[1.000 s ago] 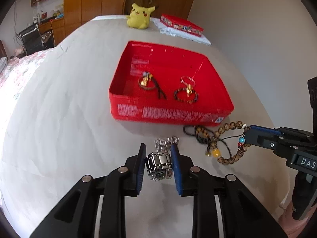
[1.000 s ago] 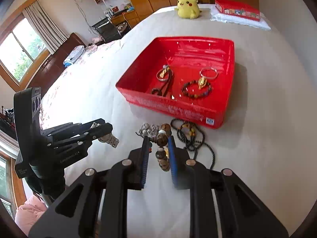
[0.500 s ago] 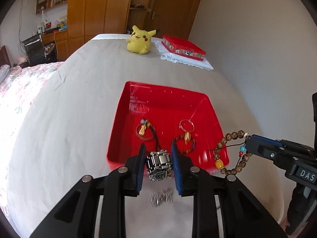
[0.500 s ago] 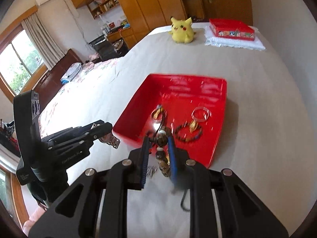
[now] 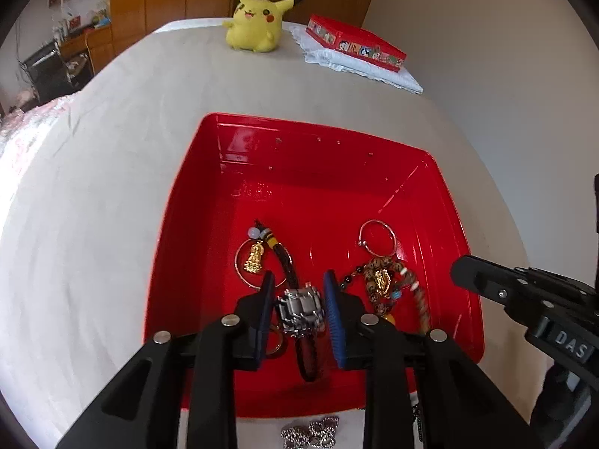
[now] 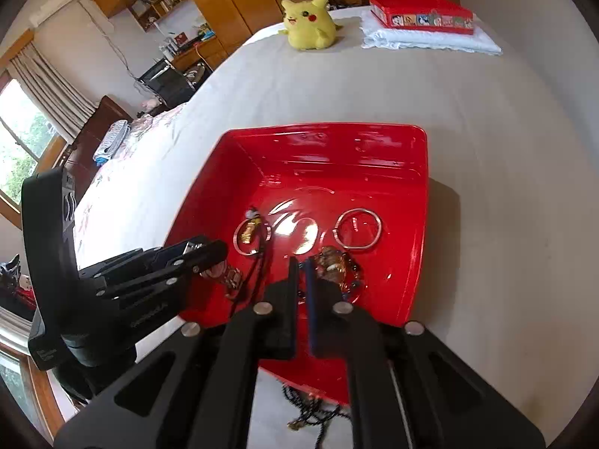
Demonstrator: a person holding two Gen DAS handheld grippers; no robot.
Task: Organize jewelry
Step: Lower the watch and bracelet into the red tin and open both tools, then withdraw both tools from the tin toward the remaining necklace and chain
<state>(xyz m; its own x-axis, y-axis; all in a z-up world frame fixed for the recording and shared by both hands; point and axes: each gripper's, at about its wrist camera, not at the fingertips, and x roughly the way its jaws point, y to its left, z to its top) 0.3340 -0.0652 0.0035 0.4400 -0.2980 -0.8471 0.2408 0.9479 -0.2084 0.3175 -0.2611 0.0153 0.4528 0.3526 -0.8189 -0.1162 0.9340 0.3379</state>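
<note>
Loose chain: a small silver chain (image 5: 310,434) is seen lying on the pale cloth-covered table (image 5: 93,194), just in front of the red tray's near wall.
Left gripper: the left gripper (image 5: 299,303) is held over the near part of the shallow red plastic tray (image 5: 464,247); a chunky silver metal link bracelet (image 5: 301,308) sits between its blue-padded fingers (image 5: 333,314) (whether the pads press on it cannot be told).
Right gripper: the right gripper (image 6: 302,280) is held over the tray's near right; its fingers (image 6: 312,299) are drawn close, a narrow gap is left, and nothing is seen clamped.
Beaded bracelet: a brown wooden bead bracelet with a gold charm (image 5: 382,284) is found on the tray floor, just beyond the right gripper's tips.
Tray contents: a gold charm on a dark cord (image 5: 258,258) and a thin silver bangle (image 5: 378,237) are laid further in.
Far end: a yellow plush toy (image 5: 256,22) and a flat red tin (image 5: 355,43) on a folded white cloth (image 5: 374,71) are set at the far edge.
</note>
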